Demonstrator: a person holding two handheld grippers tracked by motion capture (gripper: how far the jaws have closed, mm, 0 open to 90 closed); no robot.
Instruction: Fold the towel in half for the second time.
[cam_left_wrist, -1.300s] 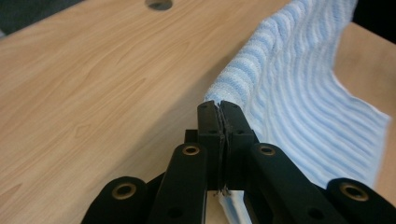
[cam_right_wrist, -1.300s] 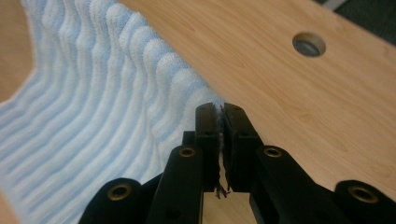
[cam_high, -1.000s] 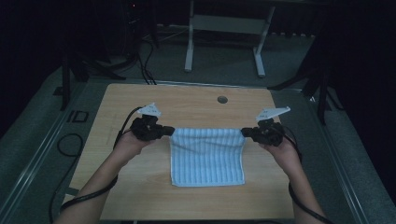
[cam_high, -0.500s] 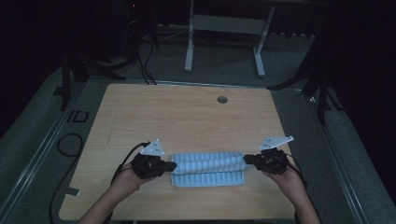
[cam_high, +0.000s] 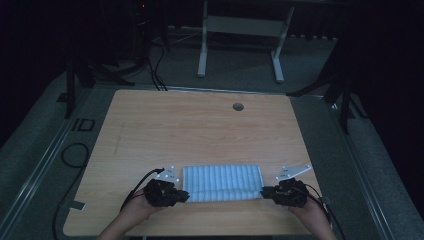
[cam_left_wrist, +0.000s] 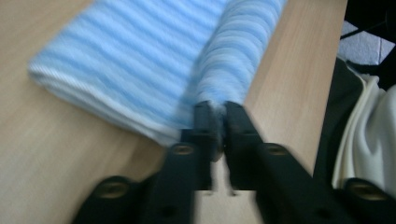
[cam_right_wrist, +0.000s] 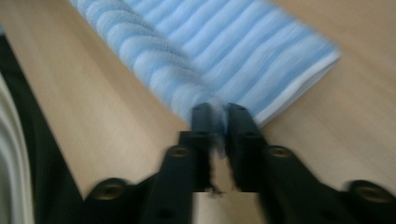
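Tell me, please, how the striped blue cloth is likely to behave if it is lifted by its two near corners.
The striped cloth would probably hang limp, since it lies folded over itself with a soft rolled near edge. It looks light: a thin bit sits between the jaws of the left hand-held gripper and the right hand-held gripper, which have just been opening. It seems unlikely to slide.

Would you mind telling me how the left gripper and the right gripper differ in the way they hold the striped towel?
The left gripper pinches the striped towel at its left end; the right gripper pinches its right end. The left gripper's cable loops out leftward, while the right gripper's trails off rightward. Shared: each has the towel's rolled near edge between its jaws, which have just been opening, close to the front edge of the table.
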